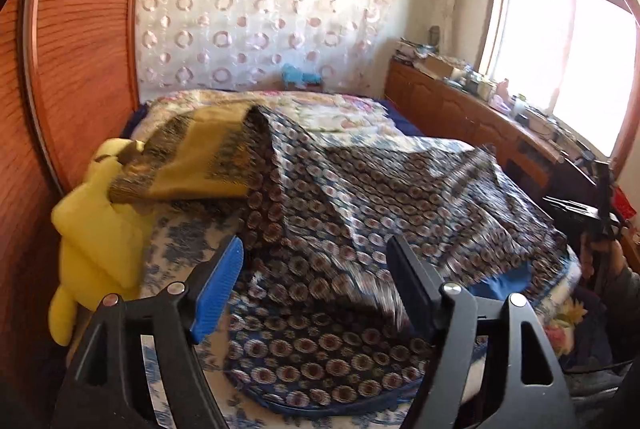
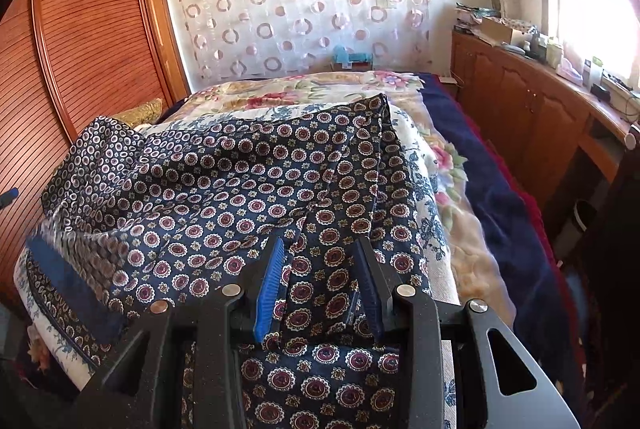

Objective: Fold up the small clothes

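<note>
Pinching a fold of the dark blue patterned cloth point(image 2: 256, 189), the right claw point(image 2: 320, 285) has its two fingers squeezed in on the fabric, so it can lift that edge and carry it over. The cloth bunches up between the blue pad point(image 2: 269, 293) and the dark one.

The left claw point(image 1: 316, 289) is spread wide and holds nothing. Its blue finger point(image 1: 218, 289) and black finger point(image 1: 410, 289) sit just above the same cloth point(image 1: 360, 213), one on each side of a raised ridge. I think it is getting ready to grab that ridge, so both claws can pull the cloth flat and fold it neatly.

The cloth lies spread over the bed point(image 2: 448, 165), on a blue and white flowered sheet. It is rumpled, with one corner tossed up near a yellow plush toy point(image 1: 96, 229) and a gold and brown cushion point(image 1: 192, 157). Those two sit at the cupboard side of the bed, touching the cloth's edge. They might get in the way.

Farther off stand the wooden cupboard point(image 2: 88, 41), the spotted curtain point(image 2: 304, 1) and the bright window point(image 1: 568, 61).
</note>
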The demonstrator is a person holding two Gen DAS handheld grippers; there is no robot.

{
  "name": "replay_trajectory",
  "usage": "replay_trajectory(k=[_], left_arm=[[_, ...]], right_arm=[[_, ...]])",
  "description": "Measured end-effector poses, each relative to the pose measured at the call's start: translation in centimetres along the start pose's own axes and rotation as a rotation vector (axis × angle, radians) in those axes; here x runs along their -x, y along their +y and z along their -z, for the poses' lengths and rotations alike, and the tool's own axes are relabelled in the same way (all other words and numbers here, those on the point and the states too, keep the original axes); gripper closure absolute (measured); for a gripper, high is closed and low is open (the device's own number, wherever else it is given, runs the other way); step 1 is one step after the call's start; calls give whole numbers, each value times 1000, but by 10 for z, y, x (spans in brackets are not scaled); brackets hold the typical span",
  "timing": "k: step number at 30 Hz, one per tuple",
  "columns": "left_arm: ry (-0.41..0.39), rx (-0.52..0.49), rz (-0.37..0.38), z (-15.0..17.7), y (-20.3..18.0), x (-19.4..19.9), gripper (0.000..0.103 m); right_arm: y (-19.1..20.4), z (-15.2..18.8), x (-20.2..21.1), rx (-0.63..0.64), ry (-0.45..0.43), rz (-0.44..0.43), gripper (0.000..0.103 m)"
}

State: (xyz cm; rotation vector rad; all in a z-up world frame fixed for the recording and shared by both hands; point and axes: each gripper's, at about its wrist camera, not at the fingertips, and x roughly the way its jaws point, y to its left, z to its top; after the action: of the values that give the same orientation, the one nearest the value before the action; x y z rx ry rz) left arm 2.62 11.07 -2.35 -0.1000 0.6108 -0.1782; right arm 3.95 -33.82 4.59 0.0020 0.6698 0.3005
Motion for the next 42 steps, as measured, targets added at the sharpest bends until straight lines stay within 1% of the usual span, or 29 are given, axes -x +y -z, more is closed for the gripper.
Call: replay_trajectory(k=[2, 4, 6, 8, 10, 15, 16, 17, 19, 22, 25, 29, 33, 36, 42], left_arm=[[1, 7, -27, -3, 6, -4, 28], [4, 14, -29, -5, 8, -11, 28], [22, 12, -42, -7, 10, -24, 32], [50, 5, -68, -7, 11, -39, 41], [73, -11, -74, -5, 13, -53, 46], [135, -15, -98, -4, 18, -84, 46], [140, -8, -104, -4, 21, -89, 49], [131, -1, -106, -5, 25, -90, 70], [87, 22, -126, -8, 33, -85, 95], [38, 85, -121, -12, 48, -71, 95], [54, 95, -133, -11, 54, -70, 95], [93, 89, -115, -7, 55, -75, 95], [117, 94, -111, -2, 53, -82, 95], [135, 102, -111, 2, 53, -88, 95], [146, 84, -90, 4, 49, -92, 95]], right_arm=[[-1, -1, 0, 3, -3, 1, 65], [-1, -2, 0, 2, -2, 1, 65], [-1, -2, -1, 4, 2, 2, 65], [-3, -2, -2, 11, 8, 8, 65], [-6, -2, -3, 13, 12, 13, 65], [-13, -2, -2, -1, 15, 11, 65], [-13, -1, -2, -3, 17, 13, 65], [-15, -1, -3, -3, 19, 14, 65], [-17, -1, -3, -6, 23, 14, 65], [-18, -1, -3, -8, 25, 13, 65], [-21, -1, -3, -13, 26, 9, 65], [-23, -1, -3, -20, 26, 5, 65], [-23, -1, -7, -27, 52, -18, 65], [-24, -1, -8, -27, 65, 9, 65], [-24, -1, -16, -40, 110, -11, 65]])
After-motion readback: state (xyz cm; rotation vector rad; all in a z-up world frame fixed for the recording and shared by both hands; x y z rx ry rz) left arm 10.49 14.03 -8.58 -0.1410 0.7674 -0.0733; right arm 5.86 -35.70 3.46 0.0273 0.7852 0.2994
